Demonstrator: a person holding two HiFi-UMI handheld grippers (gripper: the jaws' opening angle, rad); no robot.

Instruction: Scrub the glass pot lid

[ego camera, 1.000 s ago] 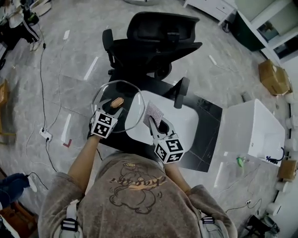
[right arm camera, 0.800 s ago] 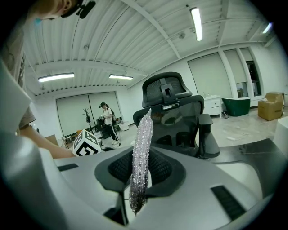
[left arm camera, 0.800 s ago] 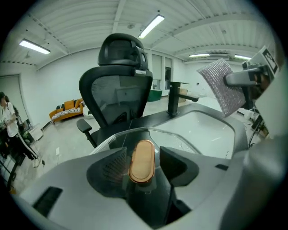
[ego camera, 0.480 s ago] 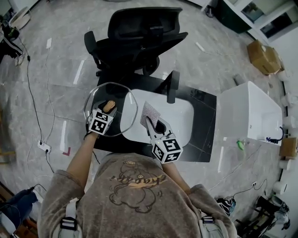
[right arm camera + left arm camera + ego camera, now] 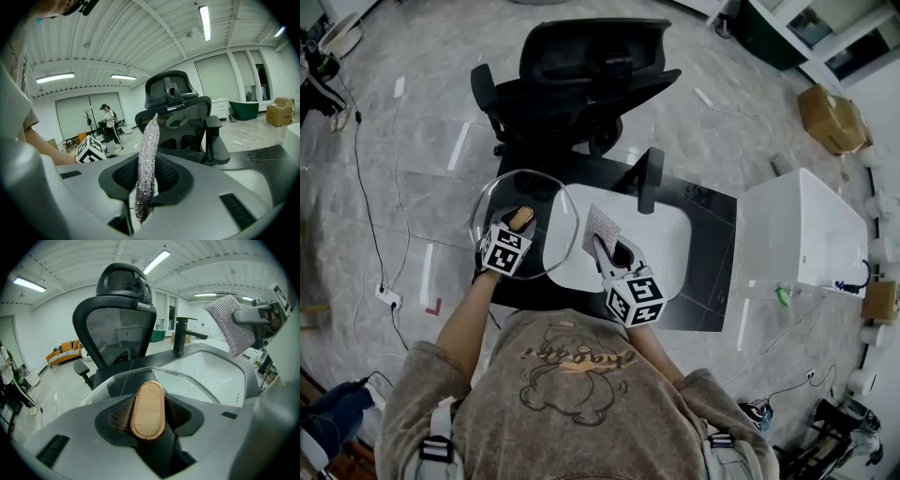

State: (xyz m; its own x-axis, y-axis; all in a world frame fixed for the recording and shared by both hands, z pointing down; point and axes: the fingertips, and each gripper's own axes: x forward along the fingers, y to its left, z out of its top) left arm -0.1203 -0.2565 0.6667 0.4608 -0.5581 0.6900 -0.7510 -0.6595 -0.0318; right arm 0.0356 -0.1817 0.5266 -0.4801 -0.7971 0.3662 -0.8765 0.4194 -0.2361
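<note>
The glass pot lid [image 5: 499, 195] lies at the left end of the black counter, partly over the white sink [image 5: 670, 246]. Its oval wooden handle [image 5: 521, 217] stands between the jaws of my left gripper [image 5: 517, 226]. In the left gripper view the handle [image 5: 147, 409] sits against both ribbed pads; these jaws have just been closing on it. My right gripper [image 5: 605, 246] is shut on a silver scrubbing cloth [image 5: 602, 225], held up over the sink just right of the lid. The cloth [image 5: 146, 164] stands edge-on between those jaws.
A black faucet [image 5: 649, 180] rises at the sink's far edge. A black office chair [image 5: 581, 75] stands behind the counter. A white cabinet [image 5: 802, 246] is at the right, and cables run across the floor on the left.
My left gripper has come down over the lid's wooden handle, which now sits between its jaws. The right gripper with the cloth has hardly moved.
</note>
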